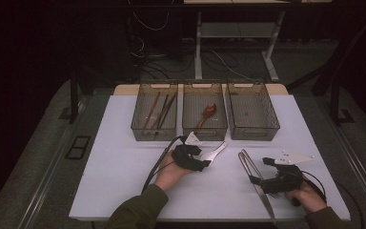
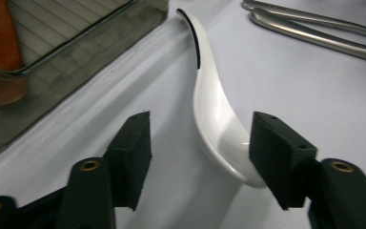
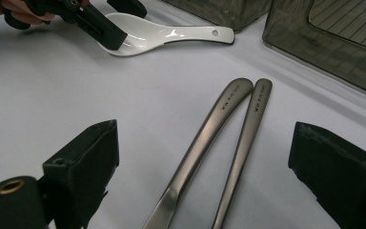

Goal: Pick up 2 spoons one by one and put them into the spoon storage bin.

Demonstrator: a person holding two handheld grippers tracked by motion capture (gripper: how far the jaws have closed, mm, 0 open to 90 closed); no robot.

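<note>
Left gripper (image 2: 198, 157): jaws part-way apart, bracketing the bowl of the white spoon (image 2: 217, 119); the far-side pad (image 2: 276, 155) sits against the bowl's edge, the near-side pad (image 2: 133, 152) stands clear of it, so no squeeze is made.
White spoon, position: bowl between the left fingers, handle running away from them toward the bins; it lies flat on the white table (image 1: 124, 162).
Right gripper (image 3: 205, 176): jaws wide apart, holding nothing; two steel utensils (image 3: 219, 143) lie side by side on the table between the pads, touching neither.
Beyond the left fingers: the middle bin (image 2: 66, 62) stands just beside the spoon's handle, with a brown wooden spoon (image 2: 2, 47) inside.
High view adds: three smoked bins in a row at the table's far side; the left bin (image 1: 155, 114) holds chopsticks, the right bin (image 1: 252, 112) looks almost bare; the white spoon (image 1: 214, 152) lies just in front of the middle bin (image 1: 205, 114).
Right gripper view adds: the left gripper (image 3: 107, 21) seen from the side, astride the spoon's bowl, and a hole near the handle's end.
Left gripper view adds: the gap between the near-side pad and the bowl.
</note>
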